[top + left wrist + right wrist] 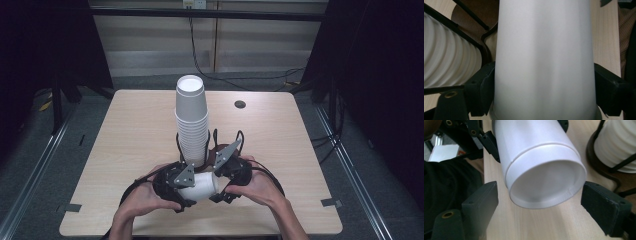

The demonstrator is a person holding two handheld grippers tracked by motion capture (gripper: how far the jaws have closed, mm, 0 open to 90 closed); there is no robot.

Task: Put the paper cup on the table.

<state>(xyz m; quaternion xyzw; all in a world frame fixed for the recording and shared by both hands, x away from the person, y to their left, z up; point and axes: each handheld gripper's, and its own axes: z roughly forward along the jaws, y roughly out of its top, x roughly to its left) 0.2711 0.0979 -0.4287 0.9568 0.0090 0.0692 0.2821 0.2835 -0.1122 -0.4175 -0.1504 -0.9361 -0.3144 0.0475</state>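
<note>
A white paper cup (200, 186) lies on its side just above the table's near edge. My left gripper (189, 188) is shut on it, with the jaws pressing both sides of the cup wall (544, 60). The cup's recessed base (546, 185) faces my right gripper (540, 202). That gripper is open, one jaw on each side of the base end with small gaps. Behind, a tall stack of upturned white cups (191, 120) stands in a black wire holder (210, 145).
The light wooden table (125, 130) has a dark round hole (240, 104) at the back right. Tape marks sit at its front corners (72, 207). The cup stack (446, 57) (619, 145) stands close beside both grippers. Cables run on the floor behind.
</note>
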